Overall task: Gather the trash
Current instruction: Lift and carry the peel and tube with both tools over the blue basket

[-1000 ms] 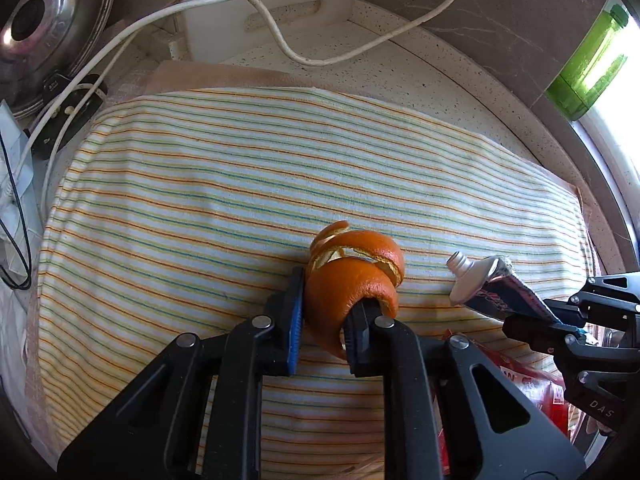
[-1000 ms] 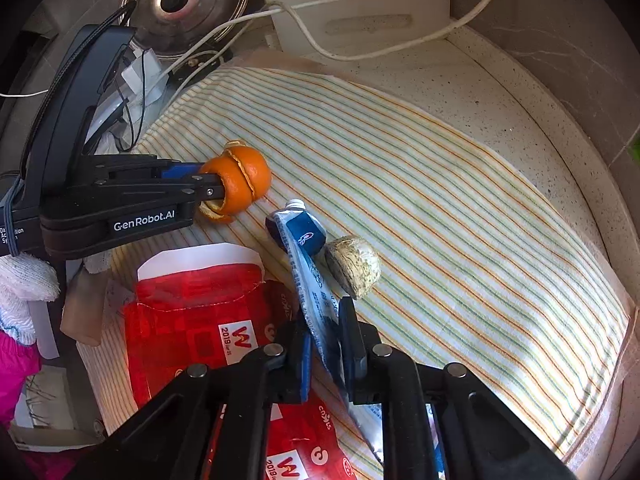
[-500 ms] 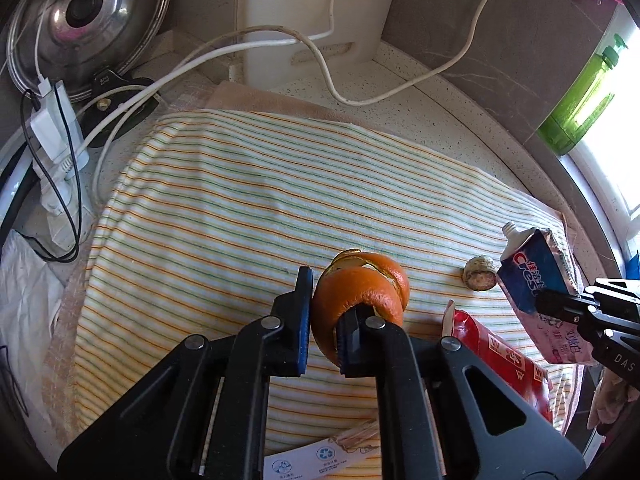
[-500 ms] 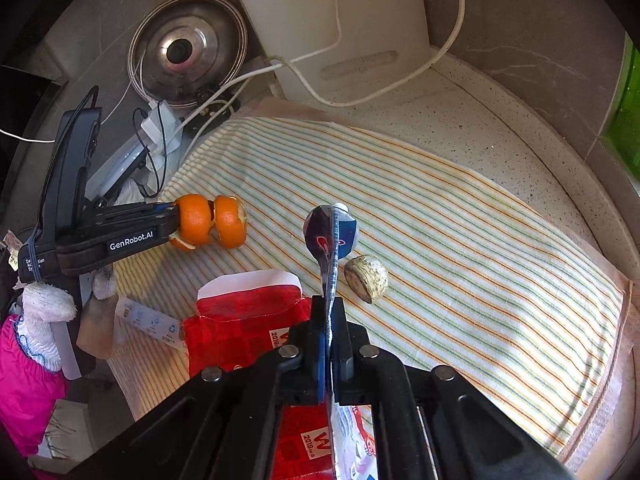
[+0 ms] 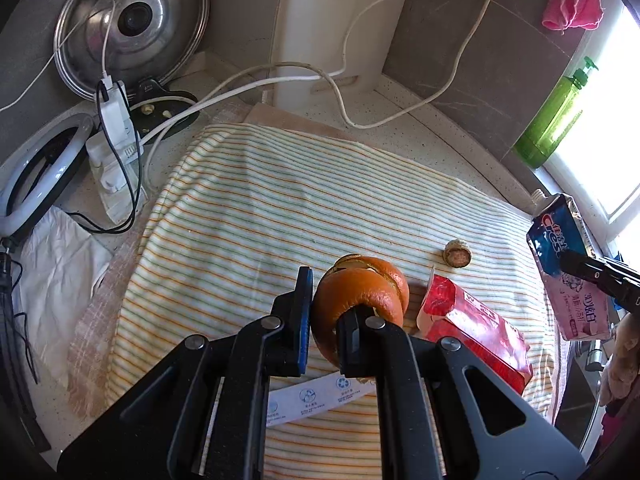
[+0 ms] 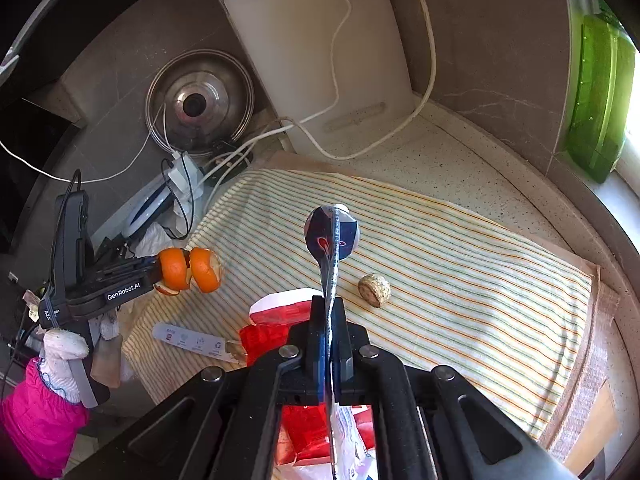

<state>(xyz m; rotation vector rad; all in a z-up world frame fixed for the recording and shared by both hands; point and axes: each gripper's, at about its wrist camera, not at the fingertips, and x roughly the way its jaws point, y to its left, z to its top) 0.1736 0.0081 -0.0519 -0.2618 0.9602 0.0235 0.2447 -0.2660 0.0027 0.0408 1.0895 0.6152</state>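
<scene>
My left gripper (image 5: 326, 312) is shut on a curled orange peel (image 5: 362, 292) and holds it above the striped cloth (image 5: 300, 208); the peel also shows in the right wrist view (image 6: 190, 270). My right gripper (image 6: 329, 320) is shut on a flattened toothpaste tube (image 6: 331, 236), held up edge-on above the cloth; the tube also shows at the right edge of the left wrist view (image 5: 564, 256). A red carton (image 5: 476, 332) and a small walnut shell (image 5: 457, 254) lie on the cloth. A white paper strip (image 6: 192, 340) lies near the cloth's front edge.
A pot lid (image 5: 132, 28) and a white cutting board (image 6: 320, 56) lean on the back wall. White cables (image 5: 280, 76) and a charger (image 5: 114, 108) lie at the back left. A green bottle (image 5: 556, 120) stands by the window. A ring light (image 5: 36, 176) lies left.
Both grippers have lifted and pulled back from the cloth, the left with the orange peel, the right with the toothpaste tube. The walnut shell and paper strip have come into view.
</scene>
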